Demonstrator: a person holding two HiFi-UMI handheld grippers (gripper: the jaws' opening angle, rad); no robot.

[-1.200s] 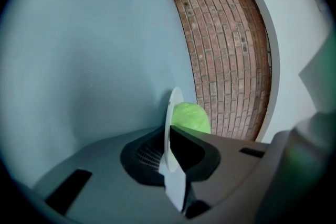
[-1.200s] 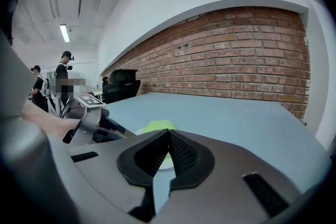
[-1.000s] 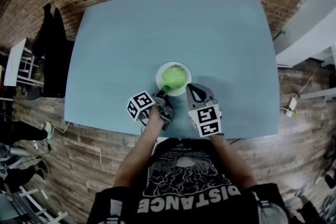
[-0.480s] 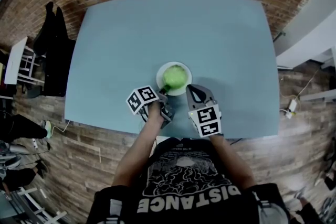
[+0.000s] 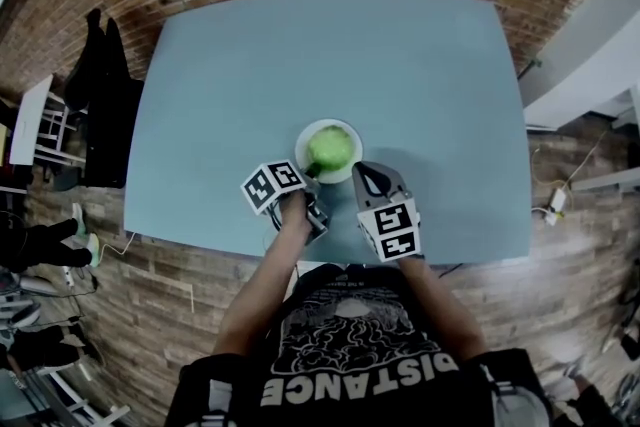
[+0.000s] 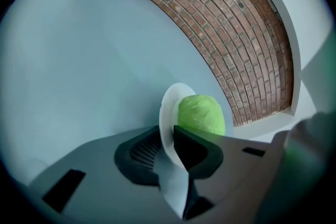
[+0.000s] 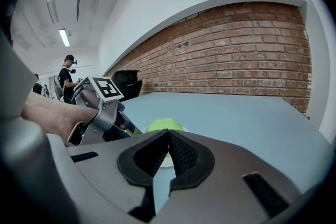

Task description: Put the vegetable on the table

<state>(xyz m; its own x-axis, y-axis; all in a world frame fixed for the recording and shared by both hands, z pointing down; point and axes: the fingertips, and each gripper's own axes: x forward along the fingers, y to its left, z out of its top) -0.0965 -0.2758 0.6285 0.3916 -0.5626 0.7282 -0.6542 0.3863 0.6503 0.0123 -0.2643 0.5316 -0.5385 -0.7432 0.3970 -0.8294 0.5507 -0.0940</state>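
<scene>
vegetable (image 5: 330, 147) on a plate (image 5: 304, 140), rim pinched by the left gripper (image 6: 171, 139)

the round green vegetable lies in the middle of the white plate, on the pale blue worktop (image 5: 250, 75) toward its near edge. the left gripper's jaws are clamped on the plate's near rim, one on each face. the right gripper (image 7: 167, 136) is just beside the plate on its right, jaws pressed together with nothing between them. each gripper carries a cube with black and white square markers. the person's black shirt (image 5: 350, 355) reads "distance" in white.
</scene>
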